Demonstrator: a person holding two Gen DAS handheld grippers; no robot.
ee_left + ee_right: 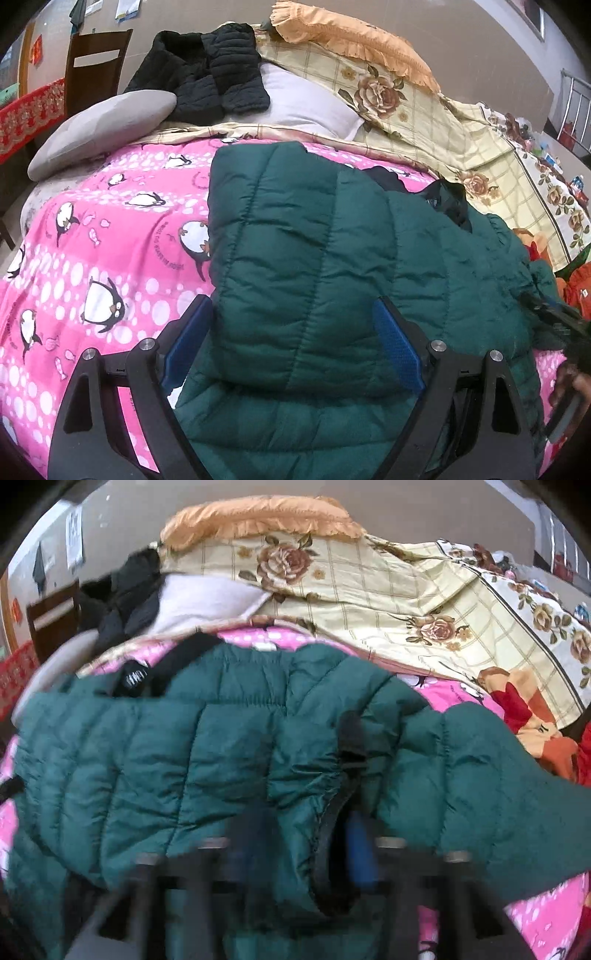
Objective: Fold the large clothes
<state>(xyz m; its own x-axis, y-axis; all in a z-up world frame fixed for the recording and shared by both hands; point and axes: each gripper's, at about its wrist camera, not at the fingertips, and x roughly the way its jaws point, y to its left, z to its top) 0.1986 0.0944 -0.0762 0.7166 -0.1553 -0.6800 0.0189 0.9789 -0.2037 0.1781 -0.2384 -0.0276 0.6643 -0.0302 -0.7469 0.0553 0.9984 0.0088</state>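
A dark green quilted puffer jacket (314, 240) lies on a pink penguin-print blanket (92, 240) on a bed. Its left part is folded over itself. My left gripper (293, 325) is wide open, its blue-padded fingers (397, 339) standing either side of the folded jacket edge. In the blurred right wrist view the same jacket (184, 746) fills the middle. My right gripper (299, 834) has a bunched cuff or hem with black trim (351, 746) between its fingers and looks shut on it. The right gripper also shows at the left wrist view's right edge (561, 321).
A black puffer jacket (207, 70) lies on a white pillow (306, 103) at the head of the bed. A grey cushion (99, 129) lies left of it. A floral quilt (424, 122) and orange pillow (351, 40) lie right. A wooden chair (96, 66) stands beyond.
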